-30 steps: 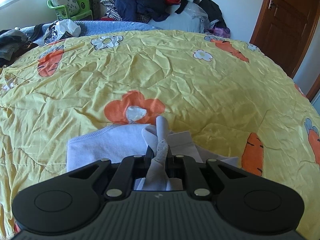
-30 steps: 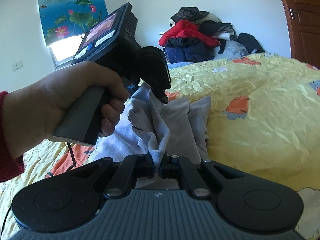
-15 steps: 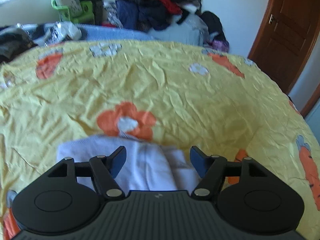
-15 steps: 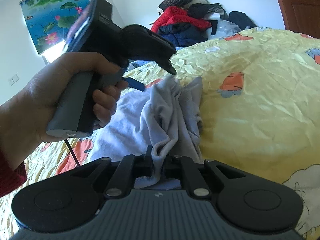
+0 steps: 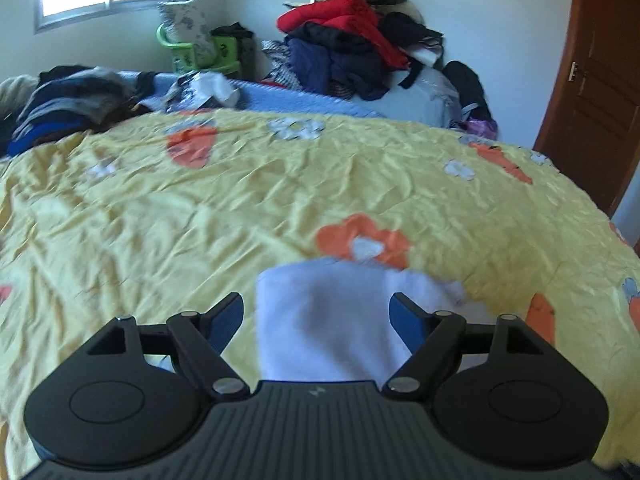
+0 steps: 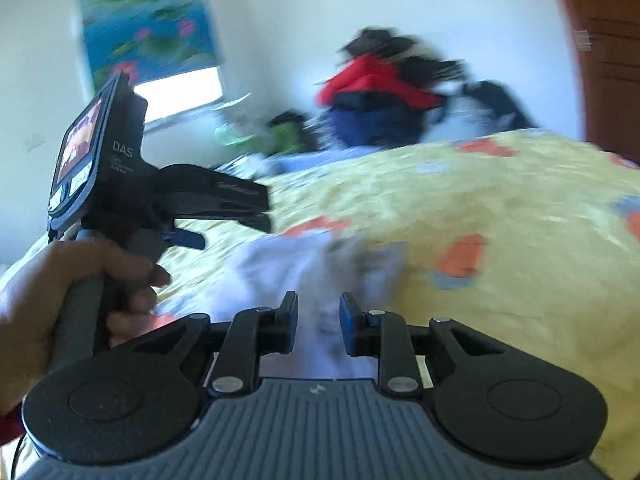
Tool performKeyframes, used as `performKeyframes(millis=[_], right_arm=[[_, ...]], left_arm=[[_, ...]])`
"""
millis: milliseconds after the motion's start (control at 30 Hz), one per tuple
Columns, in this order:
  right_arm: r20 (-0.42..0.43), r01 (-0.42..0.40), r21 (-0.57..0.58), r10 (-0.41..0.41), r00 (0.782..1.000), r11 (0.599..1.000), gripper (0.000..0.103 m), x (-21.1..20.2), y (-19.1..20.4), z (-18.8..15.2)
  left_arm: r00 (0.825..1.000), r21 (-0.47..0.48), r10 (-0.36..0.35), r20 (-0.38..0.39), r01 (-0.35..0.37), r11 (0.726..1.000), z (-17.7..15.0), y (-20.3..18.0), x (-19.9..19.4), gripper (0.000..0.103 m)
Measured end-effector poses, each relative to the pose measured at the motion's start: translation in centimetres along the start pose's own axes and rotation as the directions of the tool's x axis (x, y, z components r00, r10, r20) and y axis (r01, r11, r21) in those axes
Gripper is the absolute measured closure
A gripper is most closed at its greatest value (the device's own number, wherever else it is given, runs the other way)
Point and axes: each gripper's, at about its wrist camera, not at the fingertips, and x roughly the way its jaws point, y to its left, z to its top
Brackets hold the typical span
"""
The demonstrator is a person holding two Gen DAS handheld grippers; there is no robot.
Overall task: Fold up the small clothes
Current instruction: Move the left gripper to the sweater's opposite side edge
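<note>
A small pale lilac-white garment (image 5: 340, 312) lies bunched on the yellow flowered bedspread (image 5: 280, 192). My left gripper (image 5: 316, 316) hangs above it, its jaws wide and still opening, nothing pinched between the blue pads. In the right wrist view the same garment (image 6: 288, 264) lies blurred ahead, with a greyer fold on its right. My right gripper (image 6: 318, 320) is just above its near edge with the jaws opening; cloth shows through the gap but the pads do not press on it. The left gripper's body (image 6: 160, 196), held by a hand (image 6: 52, 296), is up at the left.
A heap of red, navy and black clothes (image 5: 360, 52) is piled at the far side of the bed. More dark clothes (image 5: 68, 100) lie at the far left, near a green basket (image 5: 192, 52). A brown door (image 5: 596, 92) stands at the right.
Both grippers have let go of the garment and opened, the left first and wider. The cloth has dropped onto the bedspread. The left gripper has swung away to the left and risen slightly.
</note>
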Motion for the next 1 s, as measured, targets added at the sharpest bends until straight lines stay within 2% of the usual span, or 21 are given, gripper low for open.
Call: performKeyframes(millis=[67,133,200,267,300,333,400,433,500,567,667,900,1000], right_arm=[[-0.058,0.010,-0.026,-0.012,0.998,1.000,0.078,2.3,0.4,0.0],[-0.105,0.076,-0.031,-0.079,0.991,0.997,0.081,4.1,0.1,-0.2],[-0.090,0.095,0.000,-0.094,0.991,0.996,0.081,3.7,-0.3,0.2],[-0.053,0.065,-0.019,-0.065,0.996,0.998,0.067,2.7,0.4,0.9],[-0.051,0.061,-0.060,-0.064,0.997,0.996,0.064,2.6,0.9,1.1],[-0.066,0.063,-0.114,-0.071,0.995,0.991,0.061,3.0,1.5,1.1],[-0.103,0.093,-0.156,-0.110,0.989,0.983,0.062,4.1,1.6,0.9],[-0.110,0.109,-0.143,-0.125,0.986,0.984,0.062,4.4,1.3,1.1],[-0.085,0.090,-0.088,-0.098,0.992,0.992,0.061,3.5,0.7,1.3],[-0.066,0.083,-0.062,-0.087,0.994,0.995,0.052,2.9,0.2,1.6],[-0.057,0.122,-0.057,-0.125,0.991,0.991,0.037,2.9,-0.9,1.7],[-0.099,0.127,0.068,-0.120,0.988,0.990,0.034,3.9,-4.6,1.5],[-0.127,0.094,0.128,-0.078,0.989,0.987,0.029,4.1,-5.8,1.0]], left_arm=[[1.000,-0.008,0.002,-0.015,-0.002,1.000,-0.7,1.1,-0.3,0.023],[1.000,-0.005,-0.001,-0.024,0.001,1.000,-1.2,1.8,-0.7,0.023],[1.000,0.000,-0.004,-0.021,0.004,1.000,-1.8,2.4,-1.2,0.023],[1.000,-0.003,-0.002,-0.023,0.002,1.000,-2.4,2.6,-1.2,0.023],[1.000,-0.005,-0.007,-0.029,0.007,1.000,-2.7,2.7,-1.2,0.023],[0.999,-0.010,-0.011,-0.036,0.011,1.000,-3.0,2.7,-1.2,0.023],[0.999,-0.024,-0.017,-0.049,0.016,1.000,-3.6,2.9,-1.2,0.023],[0.998,-0.031,-0.023,-0.051,0.021,0.999,-3.9,3.1,-1.3,0.023],[0.998,-0.040,-0.032,-0.059,0.030,0.999,-4.4,3.4,-1.2,0.023],[0.997,-0.038,-0.034,-0.074,0.031,0.999,-4.8,3.5,-0.8,0.023],[0.996,-0.052,-0.045,-0.078,0.041,0.998,-4.9,3.7,-0.5,0.023],[0.995,-0.061,-0.058,-0.080,0.053,0.997,-5.1,3.7,-0.2,0.022],[0.990,-0.086,-0.110,-0.087,0.103,0.991,-5.3,4.1,-0.4,0.022]])
